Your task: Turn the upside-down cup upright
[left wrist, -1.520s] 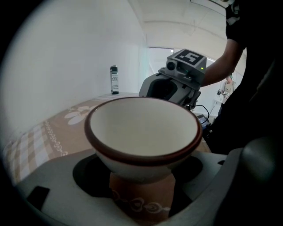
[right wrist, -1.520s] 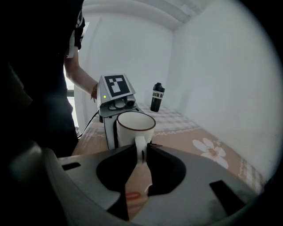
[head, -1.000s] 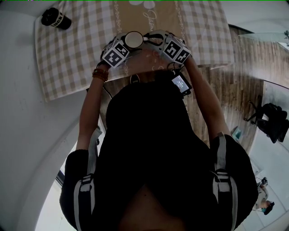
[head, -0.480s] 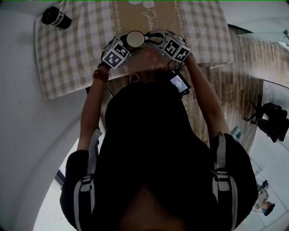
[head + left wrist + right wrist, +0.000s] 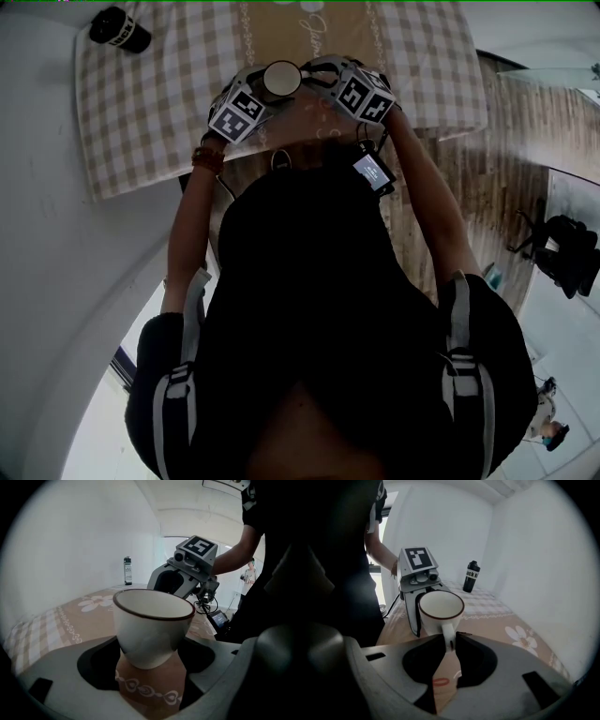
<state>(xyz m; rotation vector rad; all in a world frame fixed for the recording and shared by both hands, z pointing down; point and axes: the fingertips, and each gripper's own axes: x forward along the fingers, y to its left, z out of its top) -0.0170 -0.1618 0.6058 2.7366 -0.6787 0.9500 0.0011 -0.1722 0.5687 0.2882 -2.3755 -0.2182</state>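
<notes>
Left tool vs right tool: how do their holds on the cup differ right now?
1. The left tool has its jaws wide apart on the round body of the cup, low near the base. The right tool has its jaws nearly together, pinching the thin handle.
2. The left tool comes in from the side away from the handle, the right tool from the handle side, so they face each other.

Shared: both are on the same upright white cup.

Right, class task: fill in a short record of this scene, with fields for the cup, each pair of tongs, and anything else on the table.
cup: white mug, brown rim, upright, mouth up
left tongs: shut on the mug's body
right tongs: shut on the mug's handle
elsewhere: black bottle standing far off on the checked tablecloth
</notes>
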